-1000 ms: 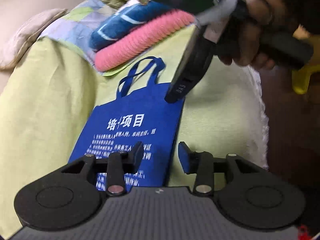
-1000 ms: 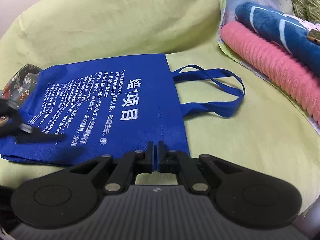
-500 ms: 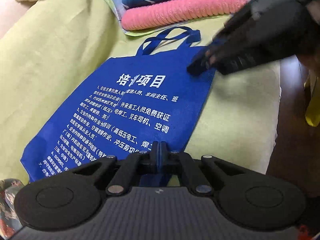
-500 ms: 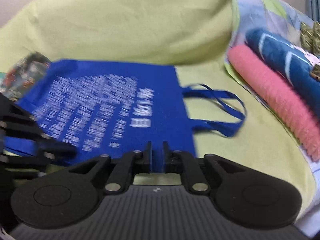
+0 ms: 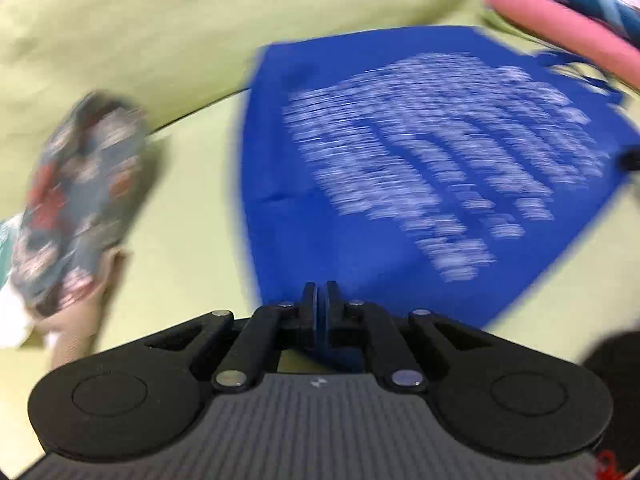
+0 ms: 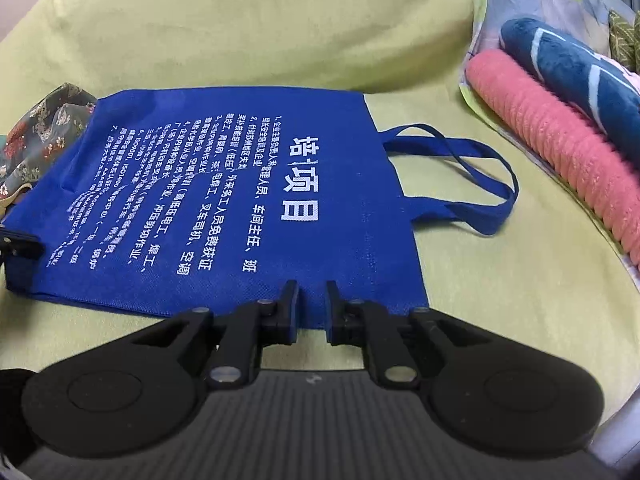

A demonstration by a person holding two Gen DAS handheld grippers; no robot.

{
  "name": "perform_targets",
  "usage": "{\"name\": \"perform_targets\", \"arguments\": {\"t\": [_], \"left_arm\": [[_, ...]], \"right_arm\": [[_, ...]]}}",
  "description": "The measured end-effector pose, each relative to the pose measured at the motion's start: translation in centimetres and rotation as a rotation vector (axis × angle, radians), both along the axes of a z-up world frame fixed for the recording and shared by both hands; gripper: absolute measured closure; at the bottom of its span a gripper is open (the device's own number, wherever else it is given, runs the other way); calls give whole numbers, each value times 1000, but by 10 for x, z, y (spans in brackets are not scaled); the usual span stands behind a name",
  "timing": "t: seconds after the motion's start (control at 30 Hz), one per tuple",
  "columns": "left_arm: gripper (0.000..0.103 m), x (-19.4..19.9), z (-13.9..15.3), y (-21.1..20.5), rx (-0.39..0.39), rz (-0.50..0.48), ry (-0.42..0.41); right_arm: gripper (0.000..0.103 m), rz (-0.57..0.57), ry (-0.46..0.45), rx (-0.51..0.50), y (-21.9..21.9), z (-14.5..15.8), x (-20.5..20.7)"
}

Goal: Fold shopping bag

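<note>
Although the left wrist view is blurred, the left gripper [image 5: 320, 300] is seen pinched shut on the near edge of the blue shopping bag [image 5: 400, 160], which lies on a yellow-green cover [image 5: 180, 20]. In the right wrist view, the right gripper [image 6: 311, 300] is seen slightly parted, with the bag's near edge between its fingers [image 6: 290, 308]; whether it is gripped cannot be told. The handles [image 6: 472, 184] are spread to the right.
</note>
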State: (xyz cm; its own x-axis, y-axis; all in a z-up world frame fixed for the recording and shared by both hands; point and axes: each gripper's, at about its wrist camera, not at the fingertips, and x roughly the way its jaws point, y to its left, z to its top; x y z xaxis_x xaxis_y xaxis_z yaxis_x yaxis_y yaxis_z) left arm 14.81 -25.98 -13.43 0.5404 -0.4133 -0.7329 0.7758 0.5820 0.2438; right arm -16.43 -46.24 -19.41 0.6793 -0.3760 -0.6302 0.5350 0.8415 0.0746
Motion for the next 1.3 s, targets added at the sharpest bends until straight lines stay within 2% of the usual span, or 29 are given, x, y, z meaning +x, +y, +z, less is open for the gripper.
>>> {"name": "perform_targets", "arguments": {"t": [0.13, 0.17, 0.23, 0.3, 0.37, 0.43, 0.53, 0.63, 0.77, 0.83, 1.3], "left_arm": [[100, 1, -3, -5, 75, 6, -113], [101, -1, -1, -4, 64, 11, -110], [101, -11, 13, 4, -53, -8, -36], [98, -34, 19, 4, -108, -74, -6], [98, -59, 14, -4, -88, -142, -19], [92, -69, 3, -14, -57, -158, 9], [92, -68, -6, -22, -35, -107, 33], [86, -68, 0, -29, 3, -65, 36], [85, -66, 5, -32, 28, -1, 50], [82, -68, 8, -34, 41, 19, 55], [79, -98, 21, -37, 66, 22, 34]], "right_arm": [[94, -1, 17, 21, -3, 2, 4], [93, -2, 17, 29, -4, 2, 4], [93, -2, 15, 47, -8, 3, 5], [93, -2, 9, 64, -10, 2, 4], [93, -2, 13, 71, -11, 3, 5], [93, -1, 26, 69, -11, 3, 7], [93, 0, 40, 65, -10, 3, 9], [93, -5, 41, 71, -11, 3, 9], [93, -13, 49, 48, -7, 3, 10], [93, -25, 49, 34, -3, 3, 11], [89, -41, 51, 4, 3, 1, 6]]}}
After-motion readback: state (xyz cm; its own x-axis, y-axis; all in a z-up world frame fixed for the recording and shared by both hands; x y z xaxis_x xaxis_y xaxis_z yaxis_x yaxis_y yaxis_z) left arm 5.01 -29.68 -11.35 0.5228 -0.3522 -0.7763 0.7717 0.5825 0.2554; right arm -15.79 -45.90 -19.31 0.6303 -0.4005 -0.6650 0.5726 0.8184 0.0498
